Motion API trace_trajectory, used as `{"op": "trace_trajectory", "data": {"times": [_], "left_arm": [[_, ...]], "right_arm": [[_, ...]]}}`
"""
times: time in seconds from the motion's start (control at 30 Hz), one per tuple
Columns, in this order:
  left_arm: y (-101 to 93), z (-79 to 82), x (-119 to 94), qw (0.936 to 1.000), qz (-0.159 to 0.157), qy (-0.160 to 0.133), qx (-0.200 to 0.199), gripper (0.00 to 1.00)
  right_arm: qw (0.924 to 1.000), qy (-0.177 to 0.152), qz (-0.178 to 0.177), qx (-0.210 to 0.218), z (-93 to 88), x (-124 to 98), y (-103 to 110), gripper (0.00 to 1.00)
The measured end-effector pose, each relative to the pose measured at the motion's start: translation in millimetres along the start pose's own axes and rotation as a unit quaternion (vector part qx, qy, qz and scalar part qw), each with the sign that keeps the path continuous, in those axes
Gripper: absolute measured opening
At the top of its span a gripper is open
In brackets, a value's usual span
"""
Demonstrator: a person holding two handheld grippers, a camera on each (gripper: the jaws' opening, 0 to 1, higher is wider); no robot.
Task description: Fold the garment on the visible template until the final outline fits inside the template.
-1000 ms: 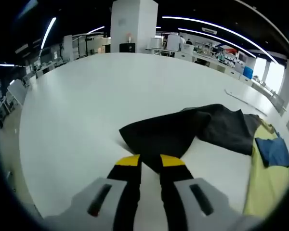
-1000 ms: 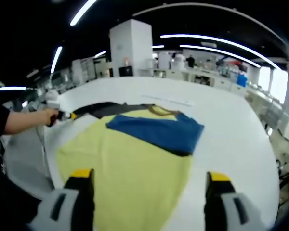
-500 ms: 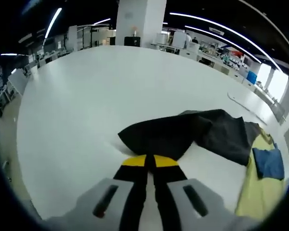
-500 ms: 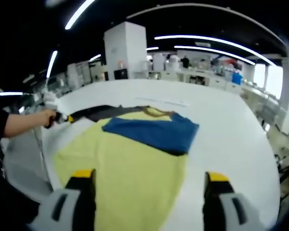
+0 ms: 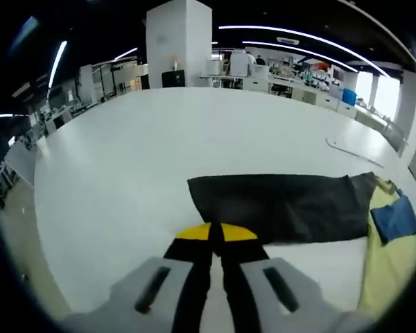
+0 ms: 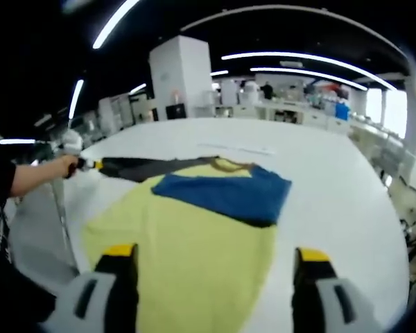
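Observation:
The garment lies on the white table [image 5: 118,152]: a yellow body [image 6: 194,257], a blue part [image 6: 225,194] folded across its far end, and a long dark sleeve [image 5: 284,208]. My left gripper [image 5: 216,232] is shut on the near edge of the dark sleeve, which is drawn out flat and straight. The yellow body [image 5: 392,257] and blue part [image 5: 395,216] sit at the right edge of the left gripper view. In the right gripper view, the left gripper [image 6: 90,165] holds the sleeve [image 6: 149,165] at far left. My right gripper [image 6: 215,260] hangs open over the yellow body, holding nothing.
A person's hand [image 6: 52,170] and dark sleeve are at the left of the right gripper view. A thin pale strip [image 6: 236,148] lies on the table beyond the garment. Benches, a white pillar [image 5: 177,41] and equipment stand far behind. The table edge runs near at left.
The dark sleeve, bunched up before, is now stretched flat and straight. The left jaws have come together on its edge. The right gripper has stayed open over the yellow body.

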State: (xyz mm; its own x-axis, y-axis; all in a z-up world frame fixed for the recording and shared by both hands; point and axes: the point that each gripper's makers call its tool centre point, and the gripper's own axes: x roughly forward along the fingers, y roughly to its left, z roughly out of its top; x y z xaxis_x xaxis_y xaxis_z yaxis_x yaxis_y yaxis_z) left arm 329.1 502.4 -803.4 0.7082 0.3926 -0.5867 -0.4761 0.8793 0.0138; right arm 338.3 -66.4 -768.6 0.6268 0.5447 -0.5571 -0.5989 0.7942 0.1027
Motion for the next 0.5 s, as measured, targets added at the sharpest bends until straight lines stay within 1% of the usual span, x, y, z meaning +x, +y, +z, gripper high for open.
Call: {"op": "trace_trajectory", "data": {"times": [0.07,0.13,0.3,0.5], "left_arm": [[-1.0,-1.1,-3.6,1.0,-0.004,0.003,0.004,0.0],[4.4,-1.8,-0.2,0.9999,-0.006,0.011,0.004,0.0],[-1.2,-5.8,-8.1,0.9997,-0.01,0.02,0.006,0.0],[-2.0,-11.7,-5.0,0.9991,-0.02,0.034,0.014,0.0]], "right_arm": [[1.0,0.0,0.005,-0.003,0.1,0.1,1.7,0.95],[0.9999,0.002,0.008,-0.006,-0.3,0.1,3.1,0.96],[0.9998,0.005,0.014,-0.01,-0.5,-0.3,6.9,0.98],[0.9998,0.01,0.012,-0.011,-2.7,-2.1,5.2,0.98]]}}
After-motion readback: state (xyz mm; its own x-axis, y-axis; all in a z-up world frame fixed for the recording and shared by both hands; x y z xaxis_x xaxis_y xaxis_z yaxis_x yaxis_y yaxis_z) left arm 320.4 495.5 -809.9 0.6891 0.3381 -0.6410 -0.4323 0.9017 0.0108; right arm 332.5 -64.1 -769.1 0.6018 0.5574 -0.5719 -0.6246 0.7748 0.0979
